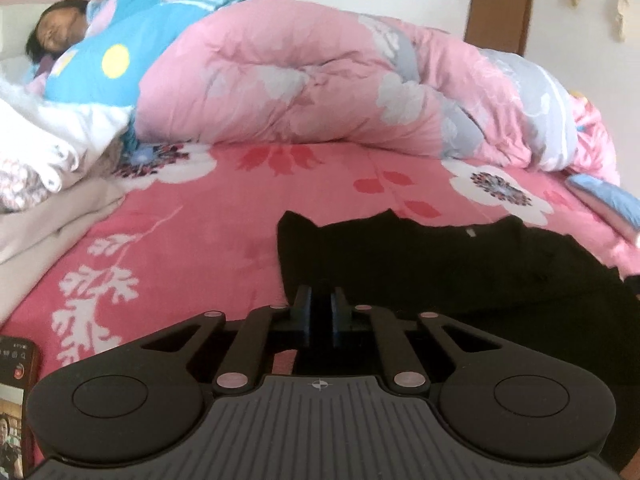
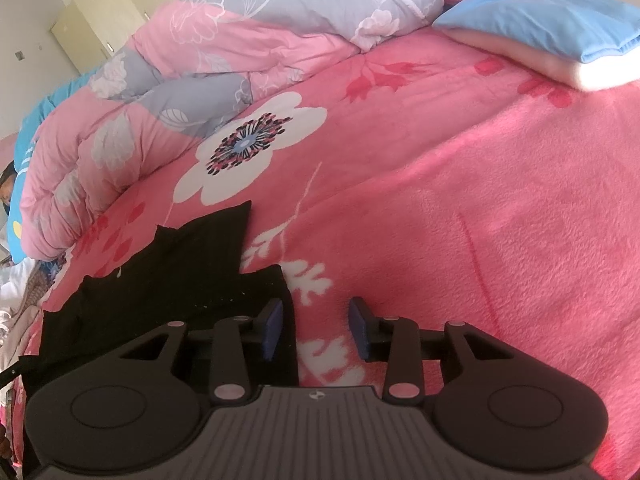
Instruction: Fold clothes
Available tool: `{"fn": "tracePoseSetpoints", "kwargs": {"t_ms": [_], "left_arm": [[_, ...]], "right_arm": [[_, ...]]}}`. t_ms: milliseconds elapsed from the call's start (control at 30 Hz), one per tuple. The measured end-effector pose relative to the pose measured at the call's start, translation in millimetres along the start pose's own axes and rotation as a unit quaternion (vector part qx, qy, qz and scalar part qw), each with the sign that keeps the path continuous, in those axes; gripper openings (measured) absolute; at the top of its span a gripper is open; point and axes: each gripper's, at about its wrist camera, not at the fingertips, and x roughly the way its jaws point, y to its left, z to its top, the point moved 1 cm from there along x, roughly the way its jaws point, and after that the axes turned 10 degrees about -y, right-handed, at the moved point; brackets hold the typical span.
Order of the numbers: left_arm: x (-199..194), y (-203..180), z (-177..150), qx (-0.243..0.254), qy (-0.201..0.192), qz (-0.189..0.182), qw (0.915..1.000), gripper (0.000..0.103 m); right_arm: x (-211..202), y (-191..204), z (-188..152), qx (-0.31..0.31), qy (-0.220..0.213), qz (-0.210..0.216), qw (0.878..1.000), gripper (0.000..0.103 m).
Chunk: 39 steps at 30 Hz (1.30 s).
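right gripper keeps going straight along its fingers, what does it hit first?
Probably the pink bedspread: the right gripper is open over it, with the black garment's edge beside its left finger.

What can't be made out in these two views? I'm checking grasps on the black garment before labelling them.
- Left gripper: jaws shut, but black fingers against the black garment hide whether cloth is pinched.
- Garment's near edge: hidden by the gripper bodies in both views.
- Right gripper: open beside the garment's edge; contact unclear.
- Phone: cut off by the left wrist view's edge.
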Motion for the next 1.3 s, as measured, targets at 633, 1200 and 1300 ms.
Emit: {"fn": "tracePoseSetpoints", "kwargs": {"t_ms": [633, 1200, 1300], "left_arm": [[18.9, 7.1, -7.7, -0.030, 0.018, 0.007, 0.9994, 0.006], [25.1, 6.4, -6.4, -0.031, 0.022, 0.029, 0.9988, 0.004], [25.4, 5.4, -6.2, -0.032, 0.021, 0.034, 0.9987, 0.004]], "right_arm": [[-5.3, 13.3, 9.5, -0.039, -0.009, 0.024, 0.999, 0.040], [24.9, 5.0, 18.8, -0.018, 0.027, 0.082, 0.996, 0.034], [28.0, 4.6, 18.5, -0.015, 0.034, 0.088, 0.995, 0.031]]}}
